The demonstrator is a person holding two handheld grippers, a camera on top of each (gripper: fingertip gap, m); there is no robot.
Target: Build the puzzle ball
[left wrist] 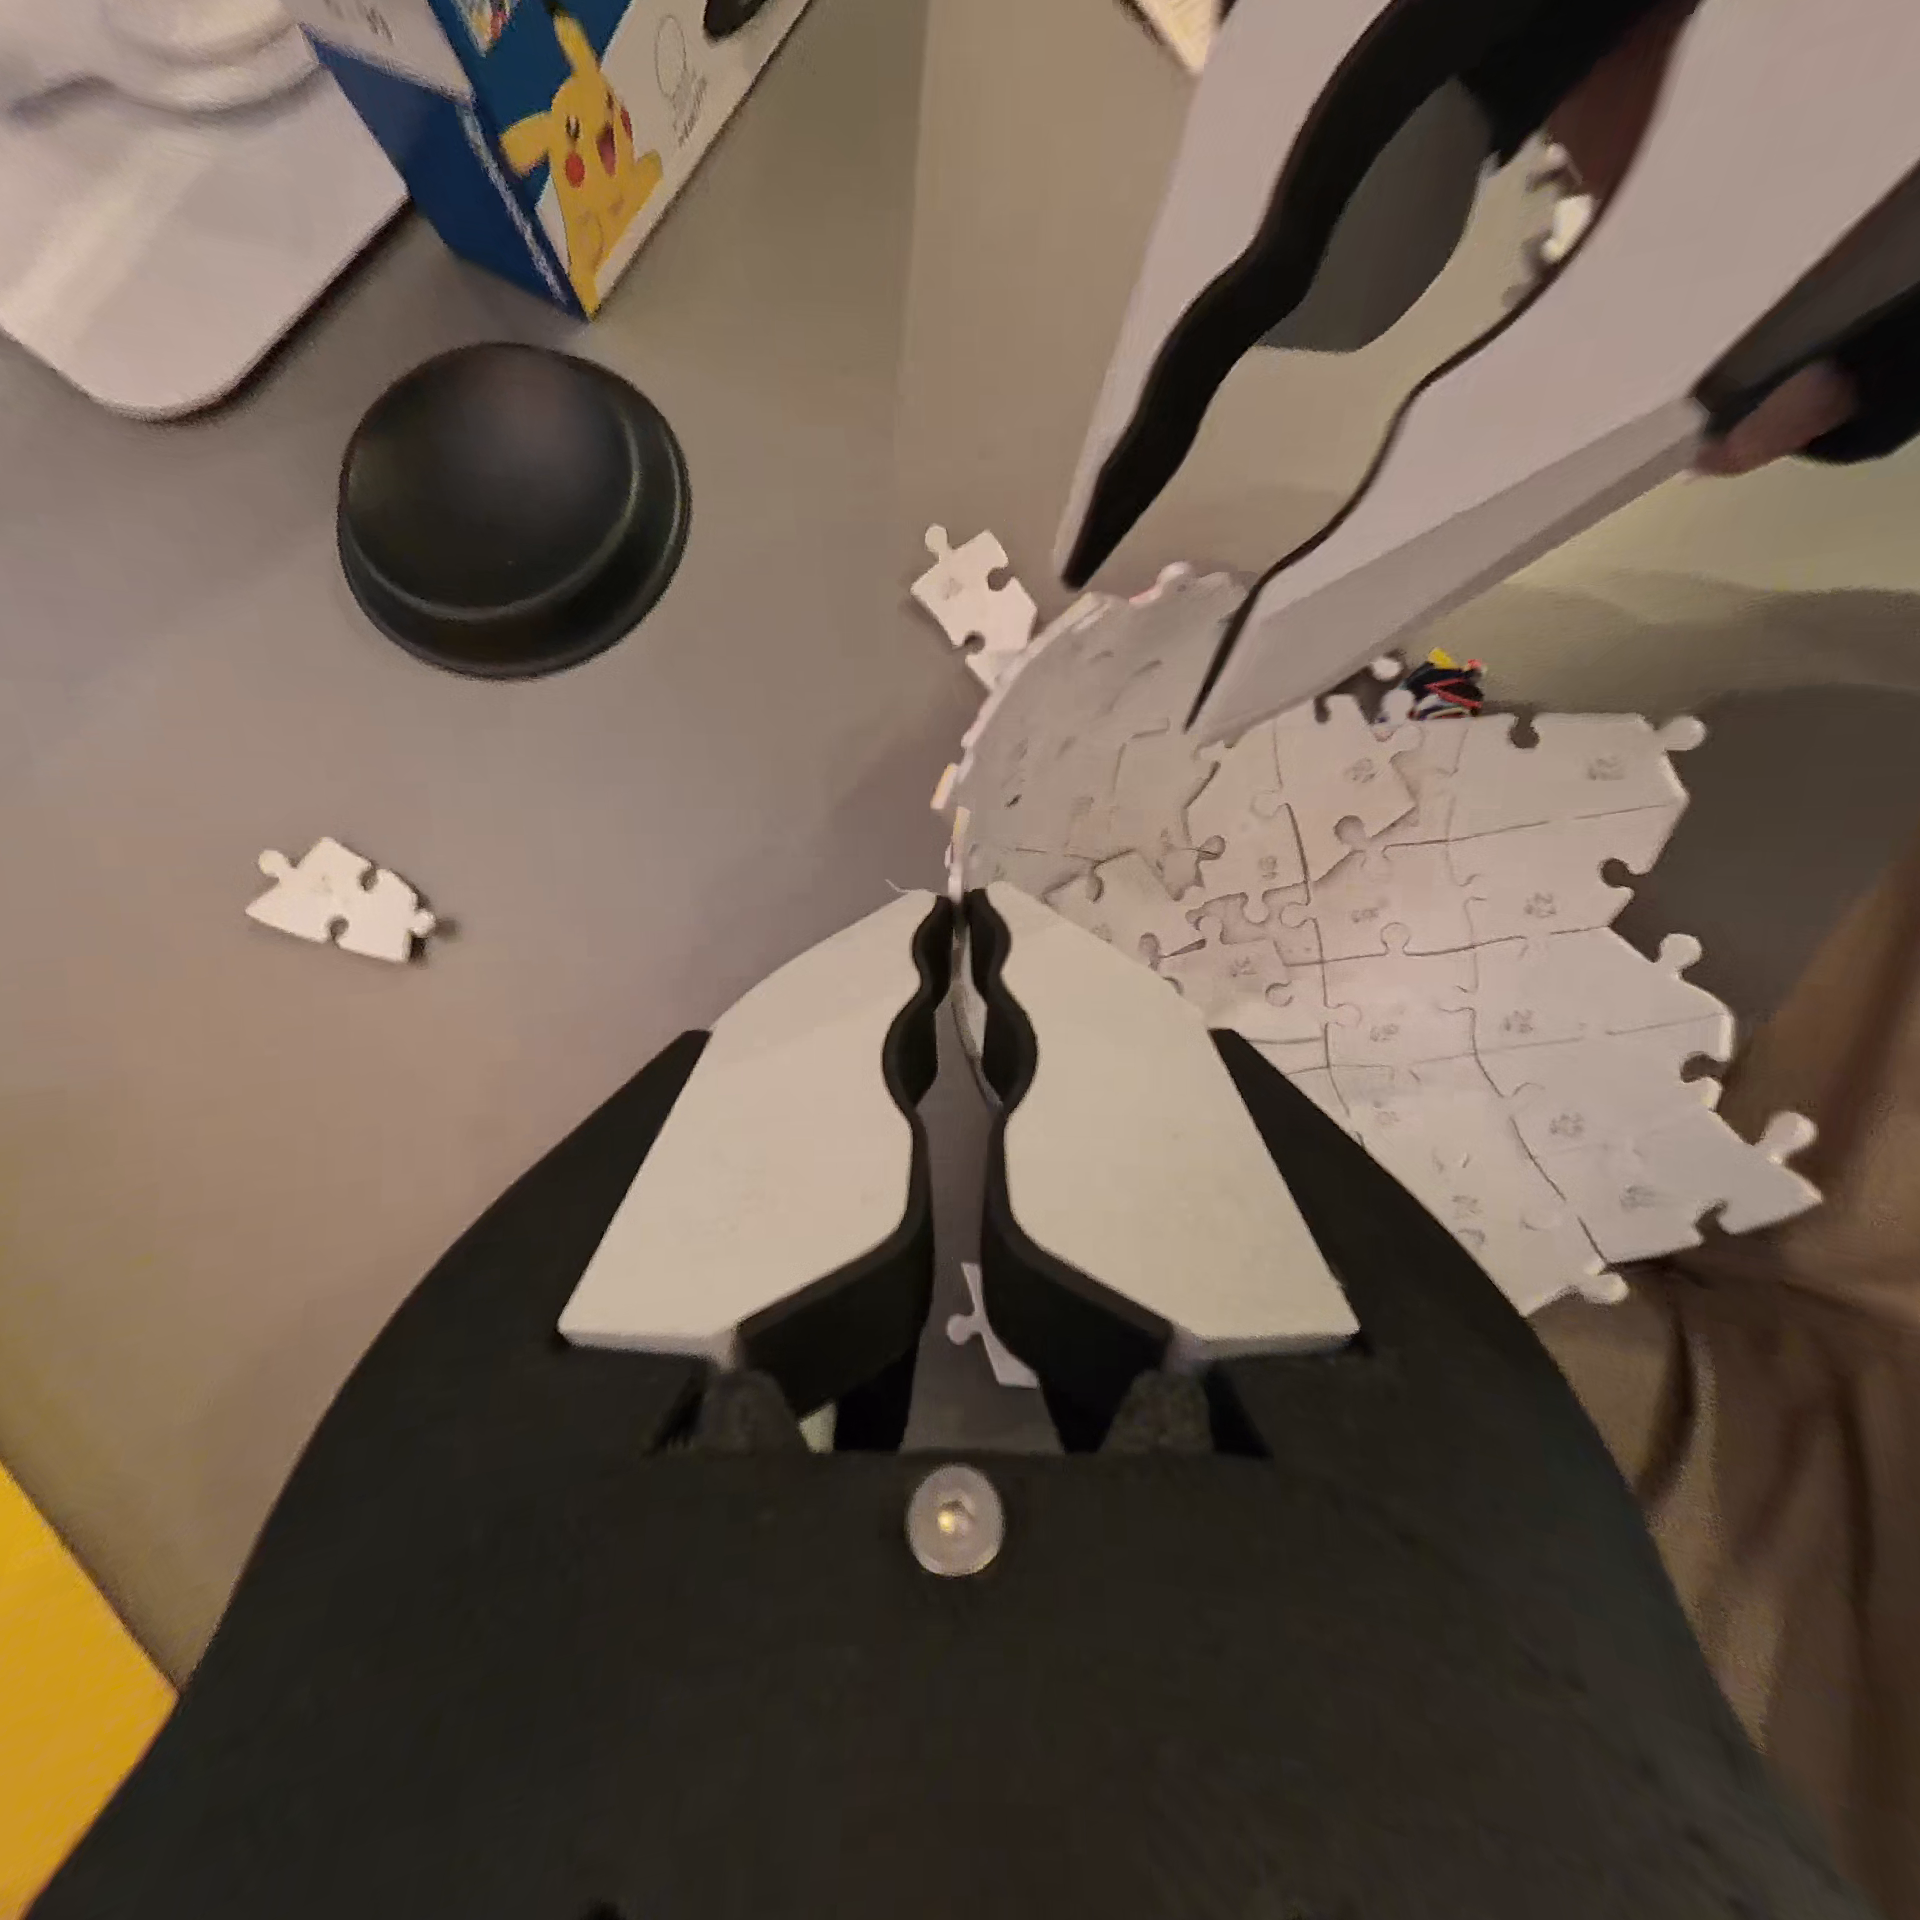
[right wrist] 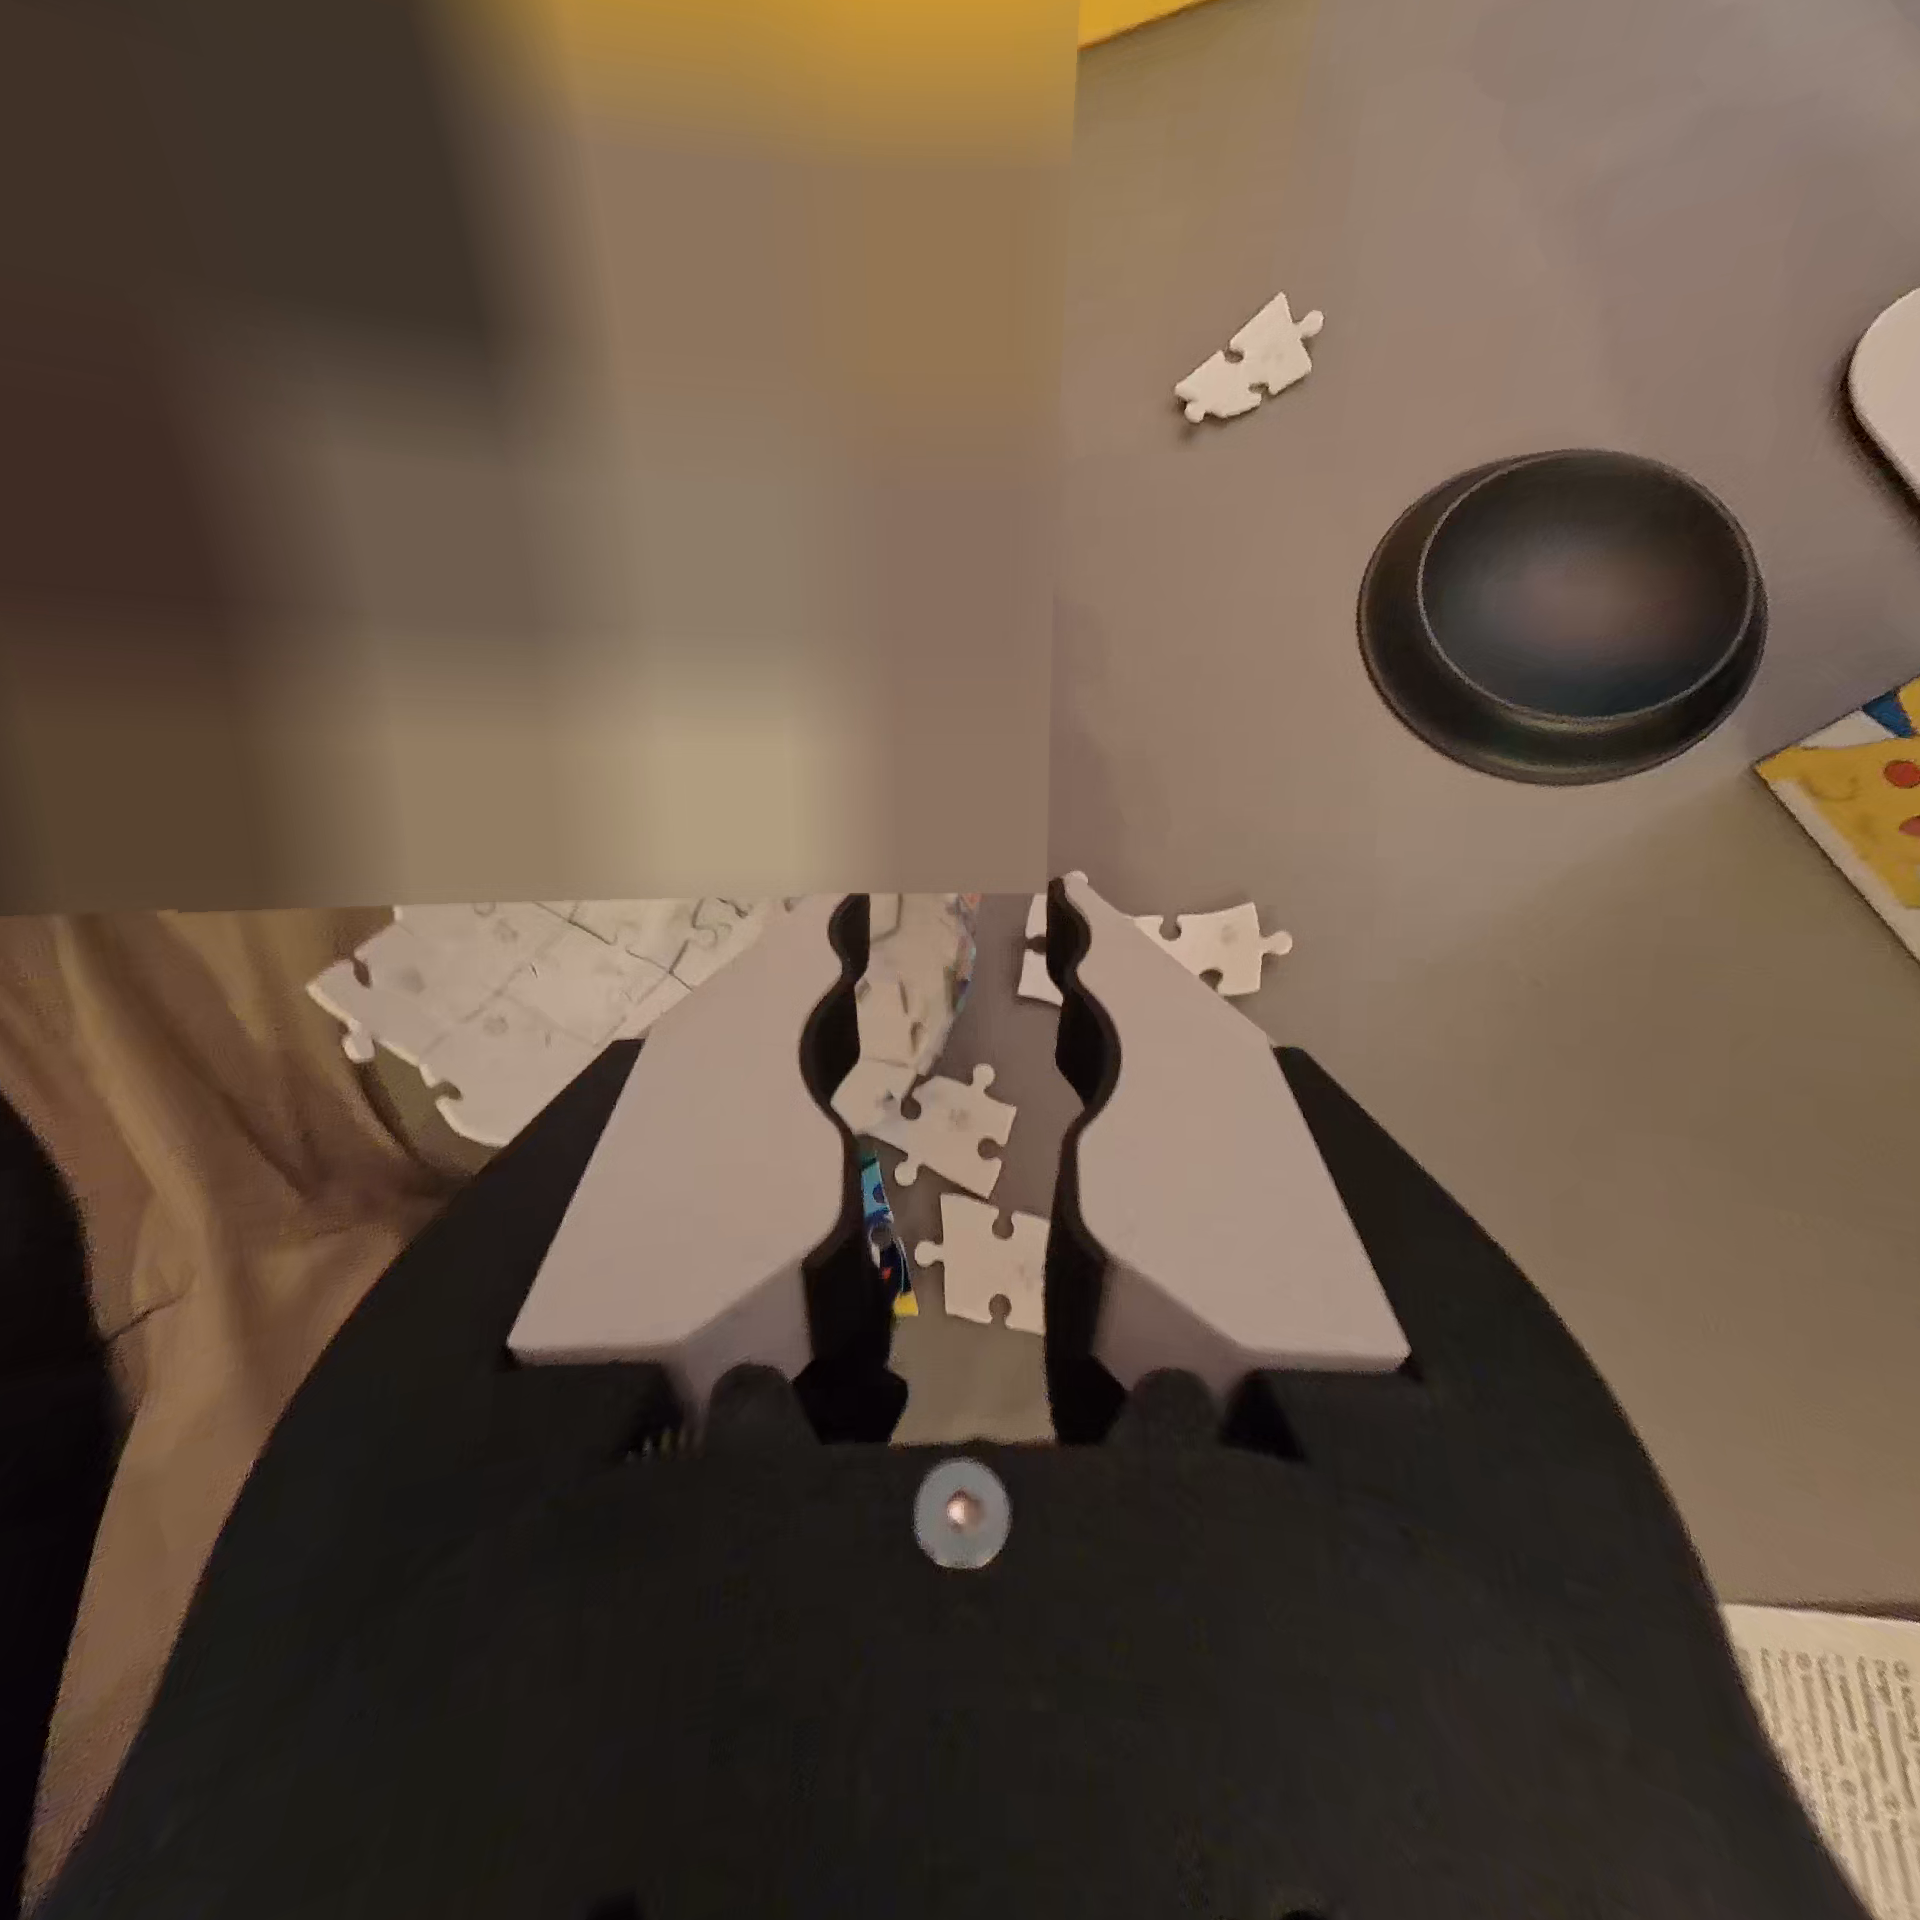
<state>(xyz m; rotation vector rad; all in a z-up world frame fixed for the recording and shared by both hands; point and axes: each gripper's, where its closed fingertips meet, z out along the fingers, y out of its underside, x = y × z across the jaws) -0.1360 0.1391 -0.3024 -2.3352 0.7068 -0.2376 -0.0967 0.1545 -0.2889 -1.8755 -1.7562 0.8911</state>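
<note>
A large blurred patch covers the upper left of the right wrist view, hiding the fingertips of the right gripper [right wrist: 958, 914] and most of the joined puzzle sheet [right wrist: 488, 982], of which only a white scalloped edge shows at 9 o'clock. The marks on the pieces are too soft to make out in either view.

The left wrist view shows what that patch hides: the curved sheet of joined white pieces [left wrist: 1403, 956] spreads from centre toward 3 o'clock, its left rim pinched between the nearly closed jaws of the left gripper [left wrist: 958, 909]. The right gripper [left wrist: 1132, 644] comes in from 1 o'clock with its jaws parted, holding nothing, its tips at the sheet's upper edge; whether they touch it is unclear.

Only the right wrist view shows two loose pieces [right wrist: 961, 1127] lying on the grey table [right wrist: 1455, 1247] between its own spread fingers.

A black round stand [left wrist: 511, 509] sits at 10 o'clock in the left view, with a pair of joined pieces [left wrist: 338, 902] at 9 o'clock and a single piece [left wrist: 971, 592] just beside the sheet. The blue and yellow box [left wrist: 561, 135] at 11 o'clock is cut off by the frame.
</note>
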